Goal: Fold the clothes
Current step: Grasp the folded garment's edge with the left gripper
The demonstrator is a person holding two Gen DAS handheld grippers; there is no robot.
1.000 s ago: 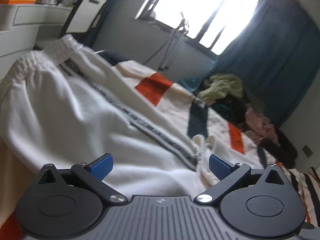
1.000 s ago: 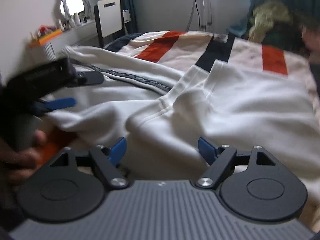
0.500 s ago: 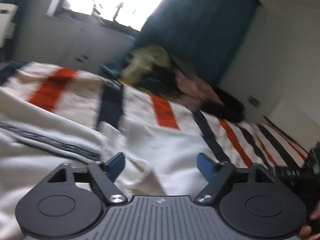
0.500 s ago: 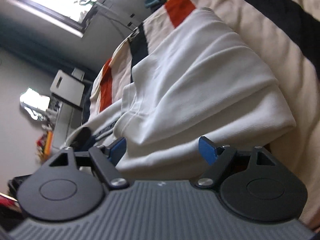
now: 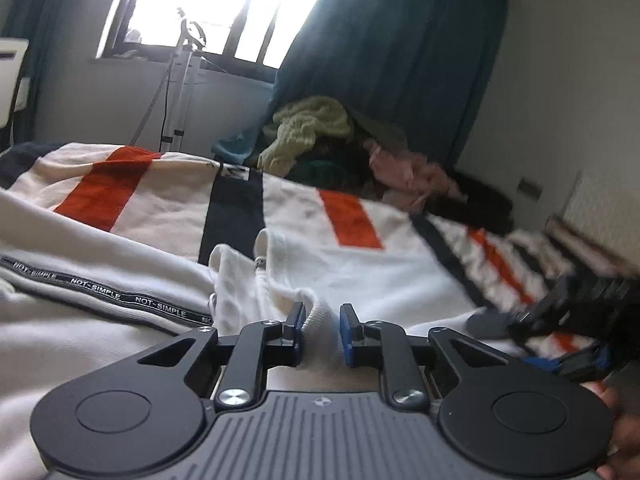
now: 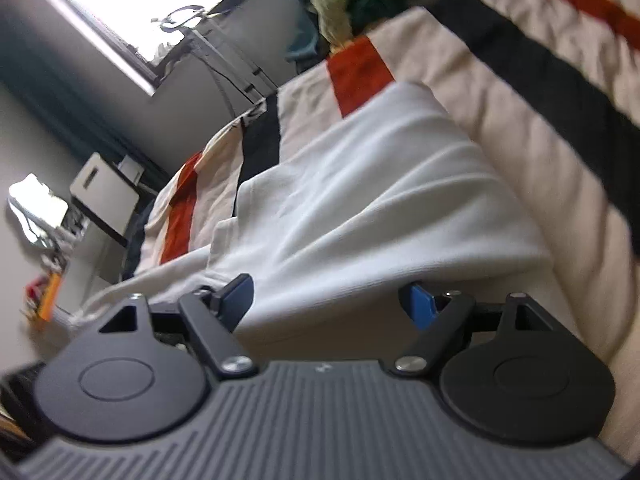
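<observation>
The white trousers (image 5: pixel 120 312) lie spread on the striped bed (image 5: pixel 352 216). The left tongs (image 5: pixel 322 334) have just been closing and pinch a ribbed edge; the right tongs (image 6: pixel 332 300) gape wide around a thick fold, not yet gripping. Close squarely before lifting both together.

A home bedroom, bed under a cream blanket with orange and navy stripes (image 5: pixel 352 248), teal floor-length curtains (image 5: pixel 384 60) beside a bright window (image 5: pixel 224 4), heap of crumpled clothes (image 5: pixel 312 132), cluttered white dresser (image 6: pixel 80 248).
</observation>
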